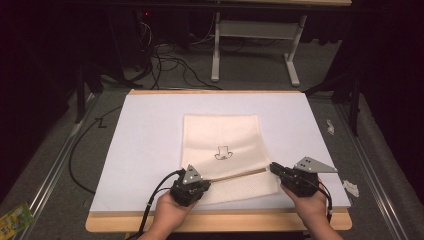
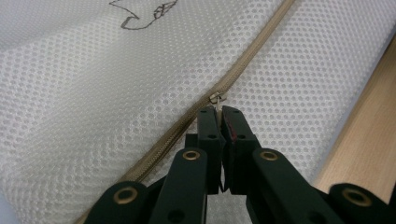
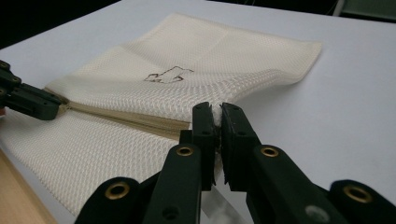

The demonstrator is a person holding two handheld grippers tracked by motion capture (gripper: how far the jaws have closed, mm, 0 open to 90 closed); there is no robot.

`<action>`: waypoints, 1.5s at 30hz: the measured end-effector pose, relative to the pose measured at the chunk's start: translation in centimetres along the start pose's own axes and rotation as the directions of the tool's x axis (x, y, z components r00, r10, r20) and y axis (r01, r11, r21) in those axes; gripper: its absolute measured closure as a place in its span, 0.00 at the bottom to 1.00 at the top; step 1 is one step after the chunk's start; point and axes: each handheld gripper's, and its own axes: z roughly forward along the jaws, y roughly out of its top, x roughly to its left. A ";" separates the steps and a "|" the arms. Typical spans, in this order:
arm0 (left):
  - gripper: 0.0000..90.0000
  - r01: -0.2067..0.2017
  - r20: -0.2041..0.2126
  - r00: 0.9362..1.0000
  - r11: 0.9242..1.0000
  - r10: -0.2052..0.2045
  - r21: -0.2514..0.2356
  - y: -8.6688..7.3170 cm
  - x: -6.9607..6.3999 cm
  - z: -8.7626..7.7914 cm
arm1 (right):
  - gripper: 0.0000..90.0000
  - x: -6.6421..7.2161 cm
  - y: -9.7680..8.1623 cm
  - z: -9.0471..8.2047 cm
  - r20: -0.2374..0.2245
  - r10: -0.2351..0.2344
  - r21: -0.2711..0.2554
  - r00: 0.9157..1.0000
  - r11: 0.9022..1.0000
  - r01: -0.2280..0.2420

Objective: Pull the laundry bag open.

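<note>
On the white bench [image 1: 150,130], lower centre, a mesh bag [image 1: 220,135]; left hand-held gripper [image 2: 220,108] pinches its zipper pull [image 2: 215,97], right hand-held gripper [image 3: 218,114] clamps the bag's edge.

Light is falling from overhead onto the board [image 1: 150,150], which is glowing pale and even, while the room behind is sinking into near black. Only soft shadows are lying beside the bag [image 1: 222,145]. The high view is looking a little soft and grainy, and its corners are darkening. In the left gripper view the mesh is showing sharp near the zip pull [image 2: 215,98] and blurring toward the edges. In the right gripper view the near jaws are going soft.
</note>
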 end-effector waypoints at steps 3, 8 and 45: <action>0.97 0.006 -0.014 1.000 1.000 -0.006 0.004 -0.1 0.0 0.0 | 0.96 0.3 0.0 0.2 0.008 -0.009 0.011 1.000 1.000 0.009; 0.98 0.067 -0.060 0.996 0.998 -0.067 0.012 -1.1 1.7 -0.7 | 0.97 -0.6 0.3 -0.3 0.060 0.021 -0.009 0.998 1.000 -0.020; 0.55 0.089 -0.136 0.985 0.985 -0.110 -0.150 -4.4 5.0 -4.4 | 0.62 -2.6 -0.7 0.1 0.019 0.013 0.034 1.000 0.999 -0.014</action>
